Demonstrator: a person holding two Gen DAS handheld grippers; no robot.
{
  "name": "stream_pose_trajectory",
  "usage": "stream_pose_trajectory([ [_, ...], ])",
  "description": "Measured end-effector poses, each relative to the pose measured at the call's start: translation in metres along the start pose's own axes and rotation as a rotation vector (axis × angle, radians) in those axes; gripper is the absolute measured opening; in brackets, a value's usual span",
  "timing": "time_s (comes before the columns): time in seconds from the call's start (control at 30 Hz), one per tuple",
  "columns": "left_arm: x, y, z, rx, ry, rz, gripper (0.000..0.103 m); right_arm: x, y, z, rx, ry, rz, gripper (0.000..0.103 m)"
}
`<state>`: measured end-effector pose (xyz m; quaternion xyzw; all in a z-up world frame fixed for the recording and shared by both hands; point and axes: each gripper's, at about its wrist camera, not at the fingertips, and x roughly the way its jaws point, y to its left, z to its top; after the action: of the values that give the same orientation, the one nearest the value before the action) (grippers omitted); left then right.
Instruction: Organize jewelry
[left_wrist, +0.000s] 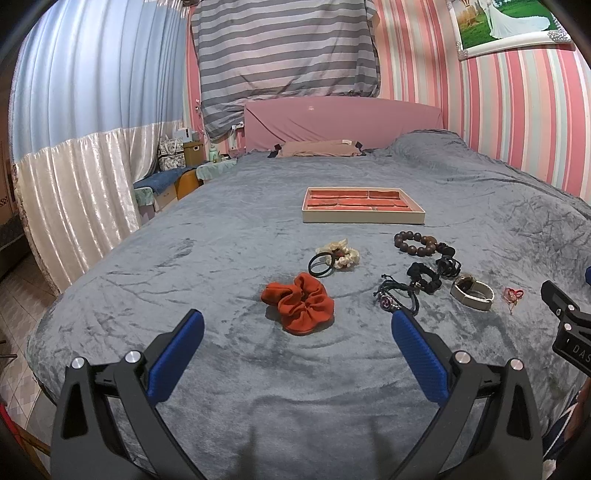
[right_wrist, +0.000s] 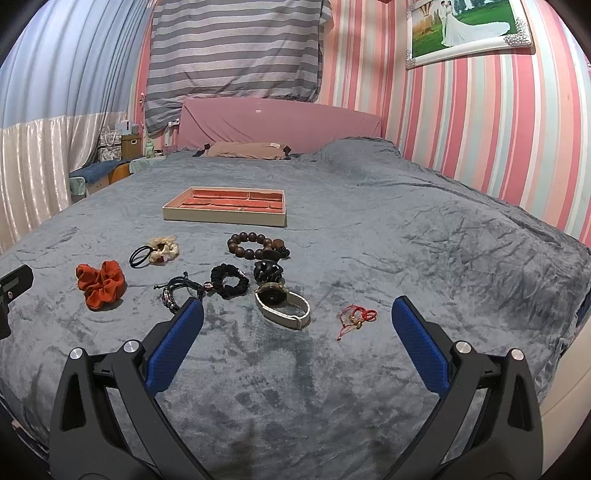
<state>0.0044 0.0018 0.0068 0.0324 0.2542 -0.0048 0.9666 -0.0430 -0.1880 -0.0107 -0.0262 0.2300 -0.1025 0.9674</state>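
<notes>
A cream jewelry tray (left_wrist: 364, 217) (right_wrist: 225, 220) with red compartments sits mid-bed. In front of it lie an orange scrunchie (left_wrist: 300, 302) (right_wrist: 100, 282), a cream scrunchie with a black hair tie (left_wrist: 334, 254) (right_wrist: 157, 251), a brown bead bracelet (left_wrist: 415, 242) (right_wrist: 253, 243), a black claw clip (left_wrist: 448, 264) (right_wrist: 267, 271), a black scrunchie (left_wrist: 424, 277) (right_wrist: 229, 281), a cord bracelet (left_wrist: 397, 297) (right_wrist: 181, 290), a watch (left_wrist: 472, 291) (right_wrist: 282, 301) and a red string bracelet (left_wrist: 513, 294) (right_wrist: 356, 317). My left gripper (left_wrist: 297, 319) is open above the bed before the orange scrunchie. My right gripper (right_wrist: 297, 308) is open near the watch.
The grey blanket (left_wrist: 221, 258) covers the bed. A pillow (left_wrist: 317, 147) and pink headboard (left_wrist: 343, 122) are at the far end. Curtains (left_wrist: 74, 166) and cluttered boxes (left_wrist: 181, 151) stand left. A striped wall (right_wrist: 498, 129) runs along the right.
</notes>
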Motion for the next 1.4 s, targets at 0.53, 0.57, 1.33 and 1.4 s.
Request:
stream_pose_trajectory([
  [0.53,-0.0001,-0.0001,-0.0003,-0.001,0.001,0.000,0.099,0.0010,-0.0005,-0.0012,0.000,0.002,-0.003,0.099],
  [0.57,0.0004,0.0001,0.0004,-0.001,0.002,-0.001,0.099,0.0010,-0.0006,-0.0011,0.000,0.001,-0.003,0.099],
  [1.33,0.0050,-0.0020,-0.0056,0.000,0.011,-0.007,0.099,0.0052,-0.0023,-0.0055,0.008,0.011,-0.023,0.099],
  [1.4,0.0052,-0.0018,-0.0059,0.000,0.011,-0.008,0.099,0.0065,-0.0018,-0.0059,0.008,0.015,-0.022,0.099],
])
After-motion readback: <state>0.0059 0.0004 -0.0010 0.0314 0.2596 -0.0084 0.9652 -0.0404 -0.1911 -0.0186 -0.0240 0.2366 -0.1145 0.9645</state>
